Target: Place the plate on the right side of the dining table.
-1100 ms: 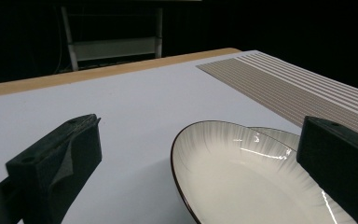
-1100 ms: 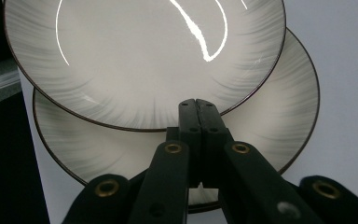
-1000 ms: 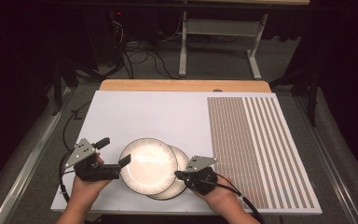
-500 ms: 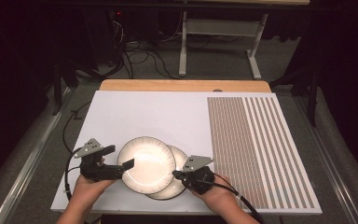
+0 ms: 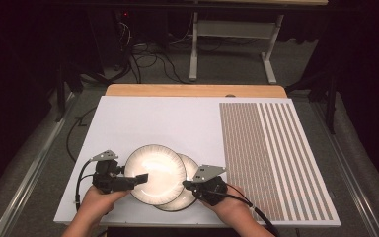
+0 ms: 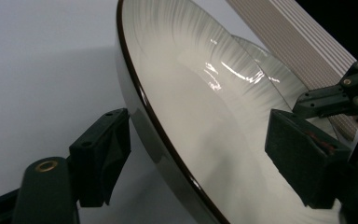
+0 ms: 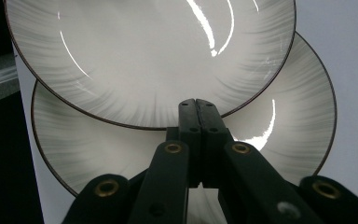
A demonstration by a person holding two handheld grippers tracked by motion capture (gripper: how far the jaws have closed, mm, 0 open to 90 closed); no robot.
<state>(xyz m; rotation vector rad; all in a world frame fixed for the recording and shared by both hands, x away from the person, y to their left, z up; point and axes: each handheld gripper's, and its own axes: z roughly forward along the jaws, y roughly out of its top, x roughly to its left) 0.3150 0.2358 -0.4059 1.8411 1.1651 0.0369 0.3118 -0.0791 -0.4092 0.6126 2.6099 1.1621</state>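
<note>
Fingers of the left gripper (image 5: pixel 137 178) are spread, straddling the left rim of the upper plate (image 5: pixel 154 170). Right gripper (image 5: pixel 189 185) fingers are pressed together over the lower plate (image 5: pixel 190 195). Both plates overlap at the near edge of the white table (image 5: pixel 177 123).

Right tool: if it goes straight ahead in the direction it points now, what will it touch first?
Probably the top plate. The right tool, jaws pressed together, hangs above the lower plate and its tips point at the top plate's near rim. How high the tips are is unclear, so they might slide over that rim.
</note>
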